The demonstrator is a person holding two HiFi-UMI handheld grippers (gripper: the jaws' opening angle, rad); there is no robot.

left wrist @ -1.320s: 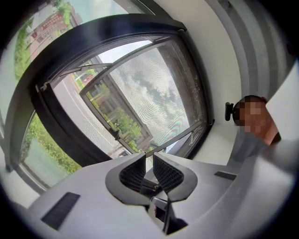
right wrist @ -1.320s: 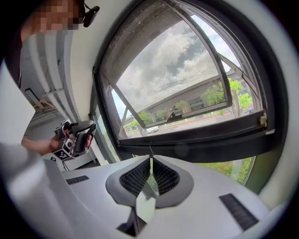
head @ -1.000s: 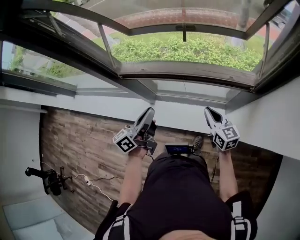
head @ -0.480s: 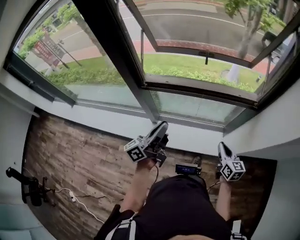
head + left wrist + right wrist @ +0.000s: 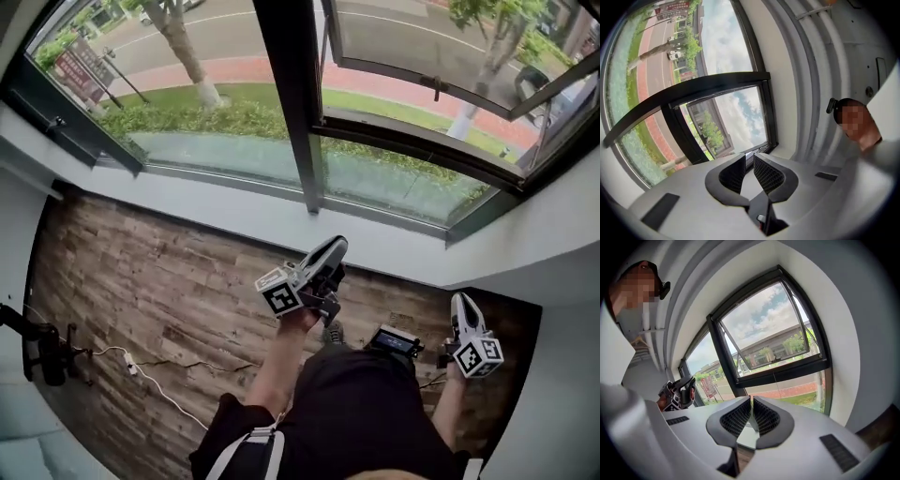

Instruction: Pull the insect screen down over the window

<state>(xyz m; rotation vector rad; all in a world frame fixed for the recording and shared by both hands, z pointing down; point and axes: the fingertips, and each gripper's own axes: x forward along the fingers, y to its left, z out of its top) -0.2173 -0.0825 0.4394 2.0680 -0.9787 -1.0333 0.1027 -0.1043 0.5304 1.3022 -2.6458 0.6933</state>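
Dark metal frames the window [image 5: 298,103]. Its right-hand pane [image 5: 412,56] is swung outward over the grass and the street. I cannot pick out the insect screen in any view, so the opening looks uncovered to me.

My left gripper [image 5: 336,246] is raised just below the window's white sill [image 5: 225,208], pointing up toward the central post. Its jaws stand a narrow gap apart with nothing between them (only the window corner shows beyond).

My right gripper [image 5: 460,301] hangs lower, beneath the window's right corner and near the white wall [image 5: 553,244]. Its jaws are pressed together at the tips and hold nothing. Neither gripper touches the window.

Under the window, the wooden floor [image 5: 141,272] carries a white cable [image 5: 164,394] off to the left.
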